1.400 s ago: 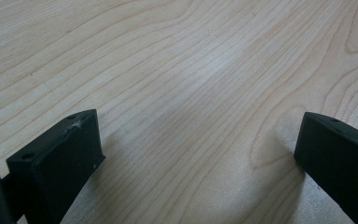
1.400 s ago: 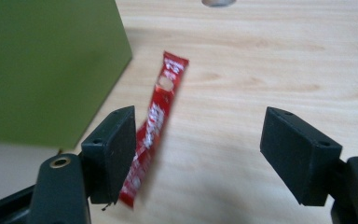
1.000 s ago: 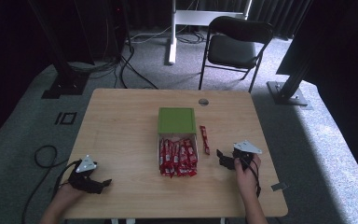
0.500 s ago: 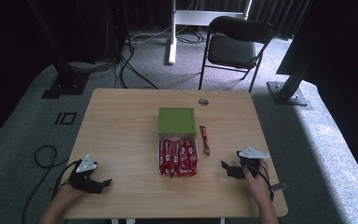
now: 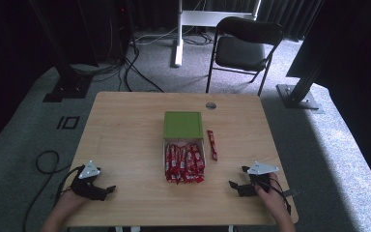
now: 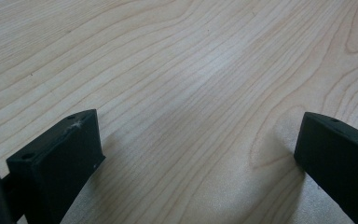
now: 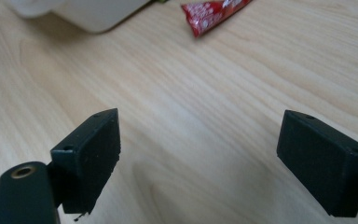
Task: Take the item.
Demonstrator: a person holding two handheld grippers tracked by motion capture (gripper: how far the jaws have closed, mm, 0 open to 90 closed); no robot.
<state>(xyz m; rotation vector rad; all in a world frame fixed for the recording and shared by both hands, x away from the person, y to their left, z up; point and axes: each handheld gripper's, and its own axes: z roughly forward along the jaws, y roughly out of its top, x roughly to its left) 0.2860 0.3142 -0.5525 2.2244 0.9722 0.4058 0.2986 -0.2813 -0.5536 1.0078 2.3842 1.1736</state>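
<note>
A white box (image 5: 164, 143) full of red snack bars (image 5: 183, 162) lies at the table's middle, its green lid (image 5: 183, 124) folded back at the far side. One loose red bar (image 5: 212, 144) lies on the table just right of the box; its end (image 7: 214, 13) appears at the top of the right gripper view beside the box's white corner (image 7: 88, 14). My left gripper (image 5: 107, 190) rests open at the front left corner, over bare wood (image 6: 200, 93). My right gripper (image 5: 237, 178) rests open at the front right, nothing between its jaws.
The wooden table (image 5: 125, 130) has a round cable hole (image 5: 211, 105) near its far edge. A black folding chair (image 5: 244, 46) stands behind the table. Cables (image 5: 46, 162) trail on the carpet at the left.
My right gripper has drawn back from near the box toward the front right edge of the table and settled there. The left gripper has stayed put.
</note>
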